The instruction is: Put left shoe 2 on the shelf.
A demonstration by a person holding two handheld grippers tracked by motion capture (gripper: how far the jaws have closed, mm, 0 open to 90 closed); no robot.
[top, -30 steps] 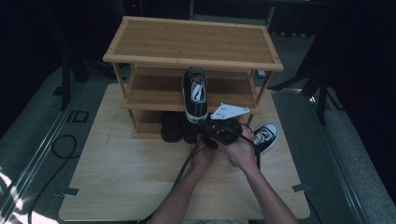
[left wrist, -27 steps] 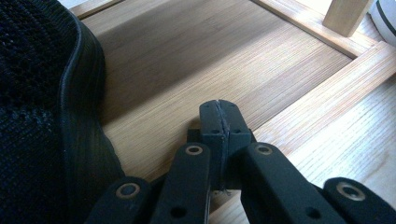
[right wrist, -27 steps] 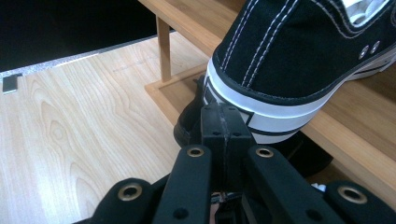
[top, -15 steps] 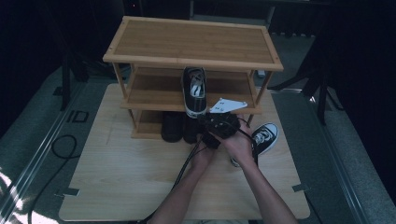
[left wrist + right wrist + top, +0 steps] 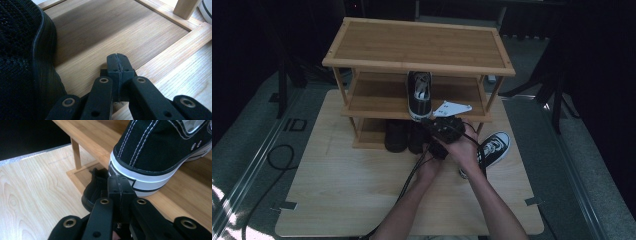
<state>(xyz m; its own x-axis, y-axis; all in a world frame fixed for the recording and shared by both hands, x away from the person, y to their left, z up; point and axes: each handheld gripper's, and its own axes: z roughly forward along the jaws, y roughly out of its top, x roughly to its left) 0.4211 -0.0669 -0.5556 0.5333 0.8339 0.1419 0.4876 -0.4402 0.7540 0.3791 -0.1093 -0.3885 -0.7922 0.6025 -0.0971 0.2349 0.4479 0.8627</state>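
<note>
you're nudging the sneaker [image 5: 160,150] heel with the closed right gripper [image 5: 120,185], risking tipping it off the shelf [image 5: 105,147].

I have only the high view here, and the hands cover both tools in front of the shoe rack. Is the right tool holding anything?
Observer: No. The right tool has its jaws shut with nothing between them.
Operator: What is it aimed at?
Observer: The heel of the black-and-white sneaker on the middle shelf, just past the tips. I cannot tell whether they touch.
Operator: And the left tool?
Observer: The left tool is shut and empty too, low over the bottom board of the rack, with a black mesh shoe beside it.
</note>
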